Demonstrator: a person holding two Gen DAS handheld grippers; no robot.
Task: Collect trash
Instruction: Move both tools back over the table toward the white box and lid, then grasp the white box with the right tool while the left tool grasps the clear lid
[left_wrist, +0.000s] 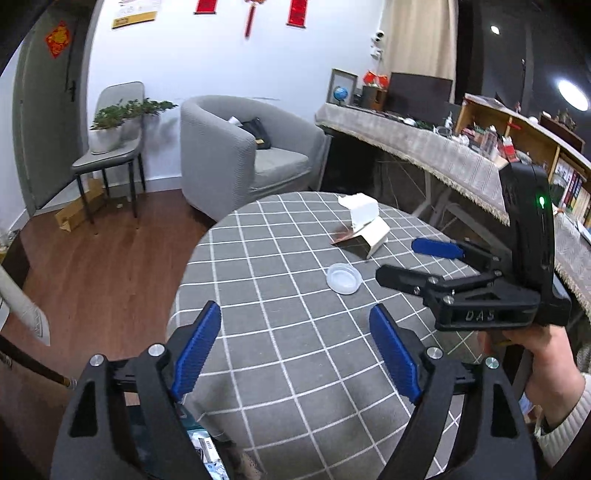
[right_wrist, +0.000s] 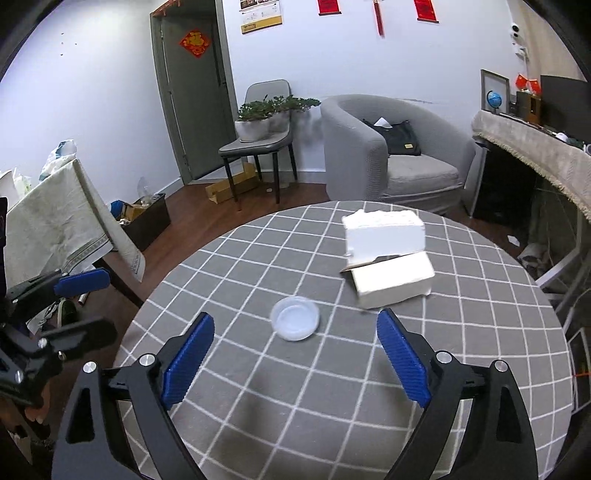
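A clear plastic lid (left_wrist: 343, 278) lies on the round table with the grey checked cloth (left_wrist: 280, 332); it also shows in the right wrist view (right_wrist: 294, 323). An open white cardboard box (left_wrist: 364, 229) lies behind it, also seen in the right wrist view (right_wrist: 388, 262). My left gripper (left_wrist: 295, 350) is open and empty above the near part of the table. My right gripper (right_wrist: 295, 358) is open and empty, just short of the lid. It shows in the left wrist view (left_wrist: 410, 262), to the right of the lid.
A grey armchair (right_wrist: 391, 151) with a black bag stands beyond the table. A chair with potted plants (right_wrist: 262, 122) is by the door. A cloth-covered side table (right_wrist: 55, 218) and a floor bin with rubbish (right_wrist: 144, 214) are at the left. A long cluttered desk (left_wrist: 443, 147) runs along the right.
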